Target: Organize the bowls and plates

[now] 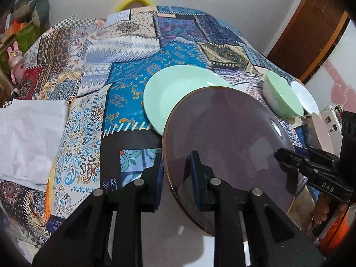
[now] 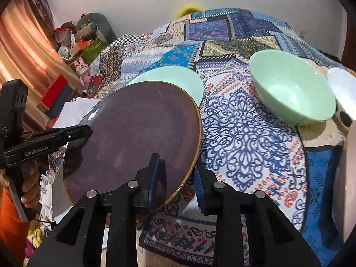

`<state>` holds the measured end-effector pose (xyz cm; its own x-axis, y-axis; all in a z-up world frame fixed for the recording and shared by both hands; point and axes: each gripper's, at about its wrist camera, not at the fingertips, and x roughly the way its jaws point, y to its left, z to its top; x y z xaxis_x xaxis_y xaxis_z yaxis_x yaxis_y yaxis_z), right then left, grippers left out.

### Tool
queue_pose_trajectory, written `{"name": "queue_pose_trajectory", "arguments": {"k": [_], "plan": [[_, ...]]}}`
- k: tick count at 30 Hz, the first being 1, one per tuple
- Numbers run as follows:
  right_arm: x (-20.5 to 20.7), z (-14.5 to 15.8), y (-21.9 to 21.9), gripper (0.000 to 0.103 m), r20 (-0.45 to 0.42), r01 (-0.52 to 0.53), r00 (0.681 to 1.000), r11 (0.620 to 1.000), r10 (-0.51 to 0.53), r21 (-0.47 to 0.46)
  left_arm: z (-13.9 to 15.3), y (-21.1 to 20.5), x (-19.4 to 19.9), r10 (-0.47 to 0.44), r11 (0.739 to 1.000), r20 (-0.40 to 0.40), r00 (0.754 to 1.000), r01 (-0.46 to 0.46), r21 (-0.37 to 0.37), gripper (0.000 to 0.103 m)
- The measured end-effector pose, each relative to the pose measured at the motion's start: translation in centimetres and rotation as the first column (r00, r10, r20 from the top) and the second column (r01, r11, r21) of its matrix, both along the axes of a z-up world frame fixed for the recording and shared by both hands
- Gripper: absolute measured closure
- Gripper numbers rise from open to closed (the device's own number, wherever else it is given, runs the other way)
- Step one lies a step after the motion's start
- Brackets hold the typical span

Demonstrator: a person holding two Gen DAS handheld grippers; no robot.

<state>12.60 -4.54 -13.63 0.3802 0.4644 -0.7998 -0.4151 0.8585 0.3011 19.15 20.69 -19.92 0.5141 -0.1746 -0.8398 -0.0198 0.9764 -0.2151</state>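
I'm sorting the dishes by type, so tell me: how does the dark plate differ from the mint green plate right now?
The dark plate is brownish-purple with a thin gold rim; the mint green plate is plain pale green. The dark plate is lifted and tilted, gripped at opposite edges by the left gripper and right gripper, while the green plate lies flat on the patterned cloth. The dark plate partly overlaps the green one in both views. Both are round, glossy and empty.

Plate held between my two grippers, over the table's near edge

My left gripper (image 1: 178, 175) and right gripper (image 2: 178, 178) flank the large plate (image 2: 138, 138); beyond it lies the flat plate (image 2: 178, 77), and to my right the deep bowl (image 2: 293, 91), a second bowl (image 2: 342, 86) beside it
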Motion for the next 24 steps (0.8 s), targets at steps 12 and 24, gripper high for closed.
{"name": "queue_pose_trajectory", "arguments": {"k": [12, 24], "plan": [[-1.9, 2.8, -2.9, 0.077, 0.064, 0.01, 0.998, 1.0, -0.011, 0.021, 3.4, -3.5, -2.6, -0.005, 1.0, 0.066, 0.998, 0.005, -0.002, 0.081], [-3.8, 4.3, -6.6, 0.077, 0.098, 0.035, 0.994, 0.999, -0.038, 0.038, 5.4, -8.4, -5.3, -0.033, 0.999, 0.094, 0.995, 0.033, -0.002, 0.081]]}}
